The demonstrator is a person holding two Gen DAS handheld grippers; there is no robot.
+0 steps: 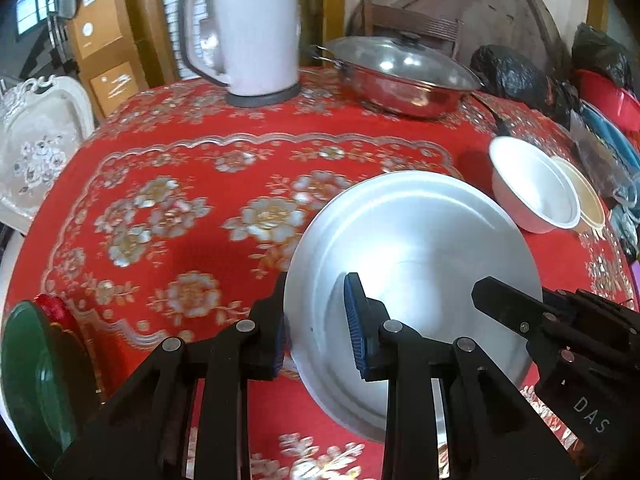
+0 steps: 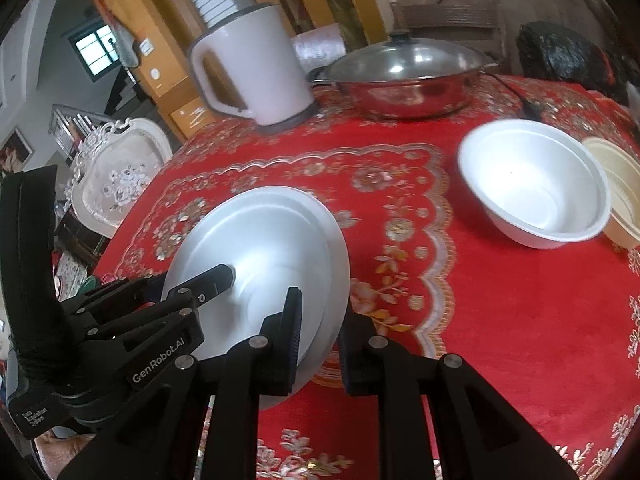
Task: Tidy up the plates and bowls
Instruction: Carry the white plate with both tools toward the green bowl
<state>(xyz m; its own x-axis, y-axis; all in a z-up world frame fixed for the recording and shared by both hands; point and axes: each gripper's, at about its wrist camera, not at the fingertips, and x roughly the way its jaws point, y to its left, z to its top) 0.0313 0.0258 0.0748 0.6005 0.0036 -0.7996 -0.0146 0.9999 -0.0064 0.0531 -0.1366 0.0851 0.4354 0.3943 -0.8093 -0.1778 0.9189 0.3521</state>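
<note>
A white plate [image 1: 416,248], held tilted above the red tablecloth, is gripped from both sides. My left gripper [image 1: 316,312] is shut on its left rim, one blue pad on top and one under the edge. My right gripper [image 2: 320,320] is shut on the opposite rim of the plate [image 2: 264,248], which looks like two nested plates here. Each view also shows the other gripper: the right gripper [image 1: 496,300] and the left gripper [image 2: 220,276]. A white bowl [image 2: 536,184] stands on the table at the right, next to a beige bowl [image 2: 620,192].
A white kettle [image 1: 248,32] and a lidded steel pot [image 1: 404,76] stand at the far edge of the round table [image 1: 180,200]. Black bags [image 1: 516,72] lie at the far right. A green plate [image 1: 36,380] sits at the near left edge. An ornate white chair [image 2: 120,176] stands beyond.
</note>
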